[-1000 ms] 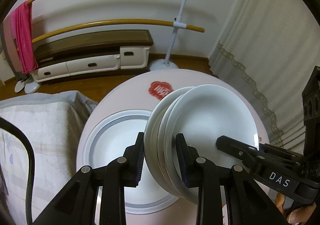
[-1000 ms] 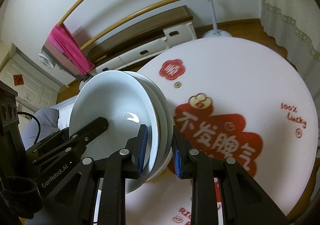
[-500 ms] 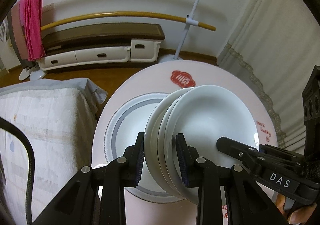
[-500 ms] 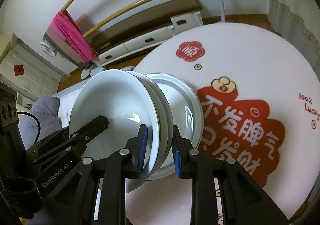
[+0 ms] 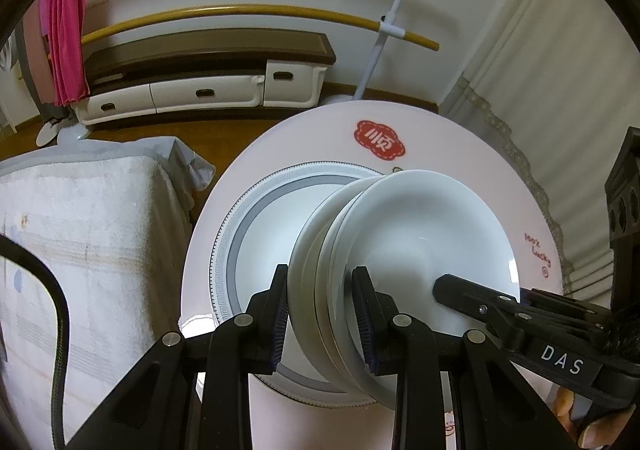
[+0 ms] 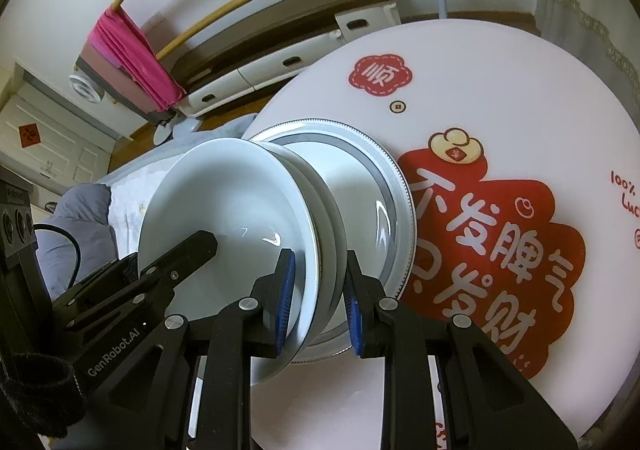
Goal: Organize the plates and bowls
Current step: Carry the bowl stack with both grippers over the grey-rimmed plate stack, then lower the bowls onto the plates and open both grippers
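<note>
A stack of white bowls [image 5: 416, 234] is held between both grippers, above a large grey-rimmed plate [image 5: 240, 226] on the round table. My left gripper [image 5: 322, 314] is shut on the stack's rim from one side. My right gripper [image 6: 318, 302] is shut on the stack [image 6: 224, 194] from the opposite side. The plate also shows in the right wrist view [image 6: 384, 170], partly hidden behind the bowls. Each gripper's black fingers show in the other's view.
The round pink table [image 6: 500, 82] carries a red printed design. A bed with a white blanket [image 5: 88, 218] lies left of the table. A low cabinet [image 5: 208, 86], a rail stand with a pink towel [image 5: 66, 34] and a curtain [image 5: 560, 98] stand behind.
Both grippers have carried the bowl stack along over the table; the grey-rimmed plate now lies more fully beneath the stack. The grips have not changed.
</note>
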Demonstrator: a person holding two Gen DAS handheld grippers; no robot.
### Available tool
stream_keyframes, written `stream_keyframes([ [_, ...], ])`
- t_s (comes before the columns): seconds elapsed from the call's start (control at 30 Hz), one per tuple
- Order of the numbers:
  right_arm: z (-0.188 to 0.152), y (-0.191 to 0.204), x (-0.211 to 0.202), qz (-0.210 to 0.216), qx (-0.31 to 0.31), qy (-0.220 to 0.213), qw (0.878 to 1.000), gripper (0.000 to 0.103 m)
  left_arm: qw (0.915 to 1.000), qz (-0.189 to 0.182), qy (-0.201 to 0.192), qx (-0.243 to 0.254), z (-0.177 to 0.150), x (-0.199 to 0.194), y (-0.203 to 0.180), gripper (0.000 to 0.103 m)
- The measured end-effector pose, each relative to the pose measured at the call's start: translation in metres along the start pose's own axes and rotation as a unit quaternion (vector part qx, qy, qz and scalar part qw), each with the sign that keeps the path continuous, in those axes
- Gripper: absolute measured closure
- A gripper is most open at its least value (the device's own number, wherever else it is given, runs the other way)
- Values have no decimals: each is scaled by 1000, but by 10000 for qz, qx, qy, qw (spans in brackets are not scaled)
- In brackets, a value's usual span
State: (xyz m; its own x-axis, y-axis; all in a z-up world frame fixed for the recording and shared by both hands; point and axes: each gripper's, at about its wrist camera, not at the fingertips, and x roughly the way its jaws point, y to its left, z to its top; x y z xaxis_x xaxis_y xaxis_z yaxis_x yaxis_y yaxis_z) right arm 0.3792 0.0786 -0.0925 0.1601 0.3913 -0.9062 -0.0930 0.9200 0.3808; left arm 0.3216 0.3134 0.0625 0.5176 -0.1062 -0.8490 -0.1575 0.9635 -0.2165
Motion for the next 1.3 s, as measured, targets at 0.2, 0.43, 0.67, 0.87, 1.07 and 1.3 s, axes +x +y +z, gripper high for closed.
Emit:
stream_keyframes([
  [0.2, 4, 1, 6, -31, -3, 93, 10000, 79, 10000, -8, 56, -40, 0, 6, 2, 77],
  [0.43, 7, 0, 12, -62, -21, 165, 9998, 79, 10000, -5, 62, -78, 0, 10, 3, 76],
  [0.67, 13, 2, 15, -104, -31, 242, 9996, 79, 9998, -53, 116, -172, 3, 12, 6, 76],
  [0.87, 17, 5, 15, -156, -60, 295, 9994, 78, 9994, -108, 144, -283, 5, 15, 12, 75],
  [1.07, 20, 8, 15, -188, -48, 293, 9994, 77, 9993, -75, 151, -343, 7, 16, 15, 75],
  [1.3, 22, 13, 14, -225, -104, 245, 9994, 75, 9992, 79, -16, -379, 7, 11, 11, 73],
])
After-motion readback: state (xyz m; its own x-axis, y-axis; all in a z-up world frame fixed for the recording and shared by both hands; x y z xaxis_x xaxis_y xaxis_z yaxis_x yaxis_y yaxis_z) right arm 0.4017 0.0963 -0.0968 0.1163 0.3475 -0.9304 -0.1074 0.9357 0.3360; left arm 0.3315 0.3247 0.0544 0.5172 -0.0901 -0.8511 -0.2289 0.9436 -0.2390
